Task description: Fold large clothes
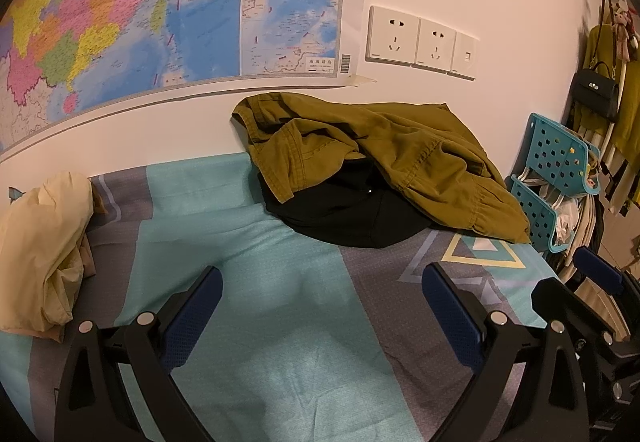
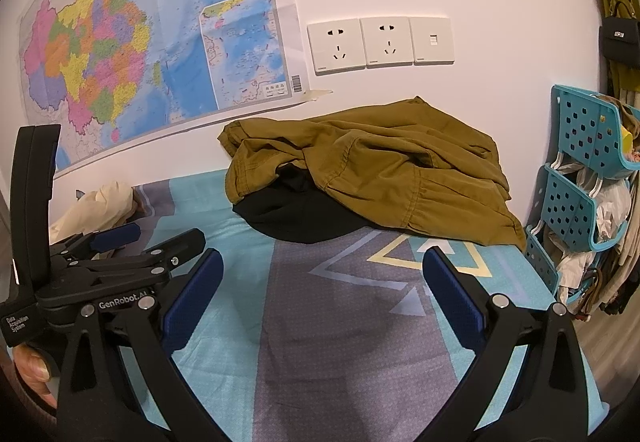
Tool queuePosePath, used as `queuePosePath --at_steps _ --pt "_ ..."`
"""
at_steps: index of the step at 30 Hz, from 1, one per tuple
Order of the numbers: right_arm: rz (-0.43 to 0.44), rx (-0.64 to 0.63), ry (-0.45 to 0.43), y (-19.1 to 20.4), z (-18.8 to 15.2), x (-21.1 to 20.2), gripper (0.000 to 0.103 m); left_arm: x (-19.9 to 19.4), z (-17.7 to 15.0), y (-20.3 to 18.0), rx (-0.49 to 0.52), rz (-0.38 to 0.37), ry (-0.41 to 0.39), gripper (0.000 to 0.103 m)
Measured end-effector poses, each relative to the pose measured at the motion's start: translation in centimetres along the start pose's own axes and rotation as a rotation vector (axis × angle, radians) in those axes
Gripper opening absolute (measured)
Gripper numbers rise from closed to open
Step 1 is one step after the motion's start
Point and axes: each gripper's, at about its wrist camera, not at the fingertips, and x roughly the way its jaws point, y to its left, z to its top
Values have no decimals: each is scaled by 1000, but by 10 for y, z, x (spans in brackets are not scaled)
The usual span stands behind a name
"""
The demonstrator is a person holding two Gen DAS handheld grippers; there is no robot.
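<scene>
An olive-green garment point(image 1: 384, 150) point(image 2: 372, 166) lies crumpled against the wall at the back of the bed, draped over a black garment point(image 1: 344, 210) point(image 2: 292, 210). My left gripper point(image 1: 322, 306) hovers open over the teal and grey bedsheet point(image 1: 256, 242), well short of the pile, nothing between its blue pads. My right gripper point(image 2: 322, 290) is also open and empty, over the patterned sheet point(image 2: 352, 322) in front of the clothes. In the right wrist view the left gripper point(image 2: 148, 238) shows at the left, held by a hand point(image 2: 34, 370).
A cream-coloured bundle of cloth point(image 1: 44, 250) point(image 2: 96, 206) sits at the bed's left. A blue perforated rack point(image 1: 556, 178) point(image 2: 580, 178) stands off the right edge, beside hanging bags and clothes. A map point(image 1: 140, 14) and wall sockets point(image 1: 420, 38) are on the wall behind.
</scene>
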Motion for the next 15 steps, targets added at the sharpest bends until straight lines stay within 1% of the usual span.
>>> queuePosePath --at_steps 15 --pt "7 -2 2 1 1 1 99 2 1 2 -3 0 7 96"
